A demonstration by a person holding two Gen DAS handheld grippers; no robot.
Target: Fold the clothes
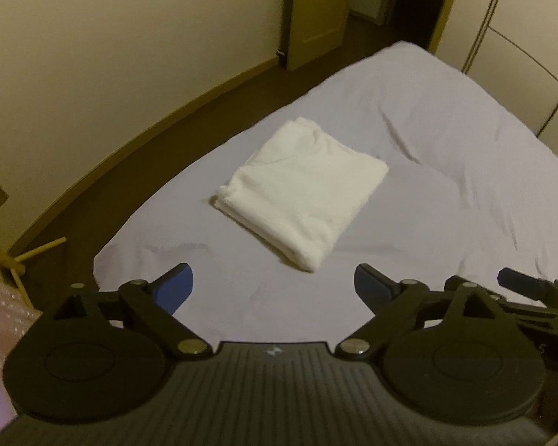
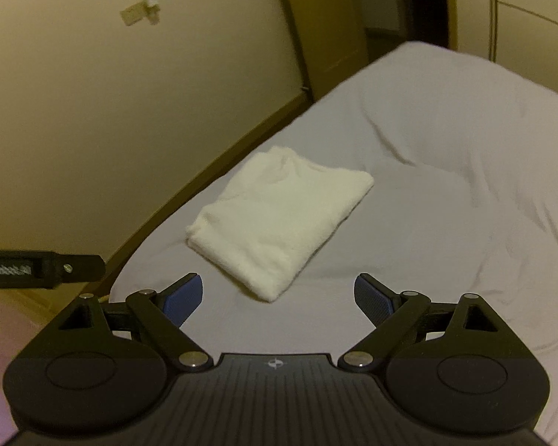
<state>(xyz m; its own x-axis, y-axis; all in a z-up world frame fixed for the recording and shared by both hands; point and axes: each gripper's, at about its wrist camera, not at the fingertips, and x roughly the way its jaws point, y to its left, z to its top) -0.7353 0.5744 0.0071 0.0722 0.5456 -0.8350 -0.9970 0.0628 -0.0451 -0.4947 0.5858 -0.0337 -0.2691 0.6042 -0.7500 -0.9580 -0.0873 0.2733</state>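
A white garment (image 1: 301, 189) lies folded into a compact rectangle on the pale sheet of the bed (image 1: 446, 171). It also shows in the right wrist view (image 2: 279, 219). My left gripper (image 1: 273, 286) is open and empty, held above the bed just short of the garment's near corner. My right gripper (image 2: 279, 293) is open and empty too, likewise just short of that corner. Part of the right gripper (image 1: 532, 290) shows at the right edge of the left wrist view, and part of the left gripper (image 2: 41, 264) at the left edge of the right wrist view.
The bed's left edge (image 1: 167, 200) drops to a dark floor strip (image 1: 104, 186) along a cream wall. A door (image 1: 316, 11) stands at the far end. Wardrobe panels (image 1: 520, 37) are at the right. A wooden stand (image 1: 22, 260) sits on the floor at the left.
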